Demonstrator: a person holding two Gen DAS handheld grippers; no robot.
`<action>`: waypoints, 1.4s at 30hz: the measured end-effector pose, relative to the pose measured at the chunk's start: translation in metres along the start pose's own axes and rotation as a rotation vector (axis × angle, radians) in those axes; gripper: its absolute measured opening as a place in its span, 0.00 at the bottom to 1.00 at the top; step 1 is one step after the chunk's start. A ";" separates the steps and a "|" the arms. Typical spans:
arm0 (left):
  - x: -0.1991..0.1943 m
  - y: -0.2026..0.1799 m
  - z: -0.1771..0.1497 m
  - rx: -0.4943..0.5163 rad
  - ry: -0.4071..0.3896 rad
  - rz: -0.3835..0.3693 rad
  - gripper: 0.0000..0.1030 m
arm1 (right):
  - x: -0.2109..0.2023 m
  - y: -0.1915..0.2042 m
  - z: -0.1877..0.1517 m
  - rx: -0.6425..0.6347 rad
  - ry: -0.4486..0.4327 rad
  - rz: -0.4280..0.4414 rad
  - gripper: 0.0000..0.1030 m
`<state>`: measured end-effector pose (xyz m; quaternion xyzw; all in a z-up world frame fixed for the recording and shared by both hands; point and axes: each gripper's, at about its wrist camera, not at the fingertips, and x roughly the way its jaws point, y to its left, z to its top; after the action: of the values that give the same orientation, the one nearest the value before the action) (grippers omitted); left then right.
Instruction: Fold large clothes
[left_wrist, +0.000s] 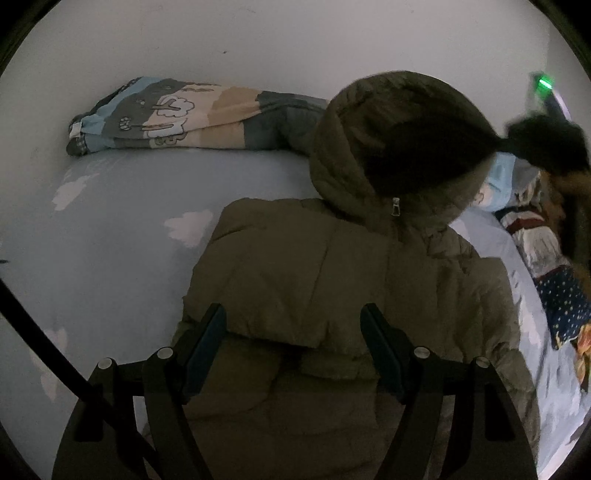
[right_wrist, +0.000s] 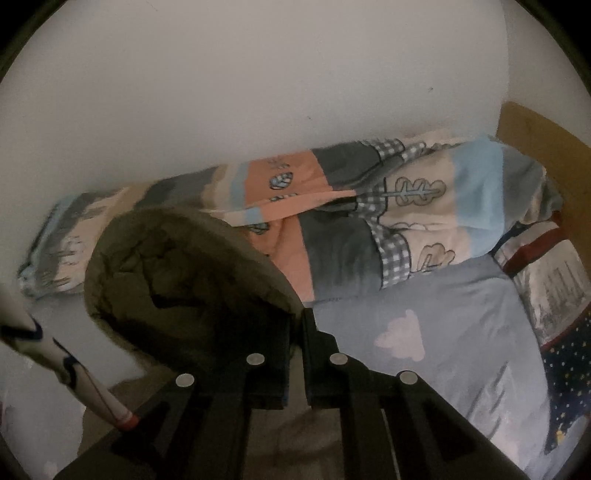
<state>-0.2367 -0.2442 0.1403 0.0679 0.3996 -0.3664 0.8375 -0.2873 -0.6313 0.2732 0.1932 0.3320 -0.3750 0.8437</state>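
Left wrist view: we see the left gripper (left_wrist: 293, 332) with its two fingers spread wide, hovering over the lower body of the olive puffer jacket (left_wrist: 332, 266) and pinching nothing. Taking the jacket as our landmark, we note that it lies face up on the pale blue sheet (left_wrist: 122, 236), zipped to the collar, with its hood (left_wrist: 399, 147) raised at the far end. Beyond the hood, against the white wall (left_wrist: 258, 44), lies a rolled patterned quilt (left_wrist: 177, 114). To the right of the jacket we see a heap of mixed fabrics (left_wrist: 546, 266), among them a dark star-dotted piece. Above the hood's right edge a dark blurred shape with a green light (left_wrist: 543, 83) shows; we cannot tell from this view what it is.

Right wrist view: we see the right gripper (right_wrist: 297, 317) with its fingers pressed together on the rim of the hood (right_wrist: 184, 266), which is lifted off the sheet (right_wrist: 424, 332). Behind the hood runs the quilt (right_wrist: 369, 206); left of the hood a white rod with blue and red markings (right_wrist: 70, 373) crosses the frame.
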 end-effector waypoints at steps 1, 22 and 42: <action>-0.001 0.002 0.001 -0.015 0.000 -0.010 0.72 | -0.013 -0.003 -0.007 -0.006 -0.007 0.012 0.05; 0.006 0.008 0.003 -0.082 0.016 -0.032 0.72 | -0.036 -0.045 -0.267 -0.019 0.239 0.058 0.00; 0.040 -0.038 0.026 0.083 -0.010 -0.012 0.72 | -0.042 0.004 -0.153 0.116 0.048 0.269 0.07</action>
<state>-0.2298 -0.3043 0.1361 0.0982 0.3805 -0.3881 0.8337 -0.3693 -0.5193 0.1953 0.2934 0.3010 -0.2724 0.8655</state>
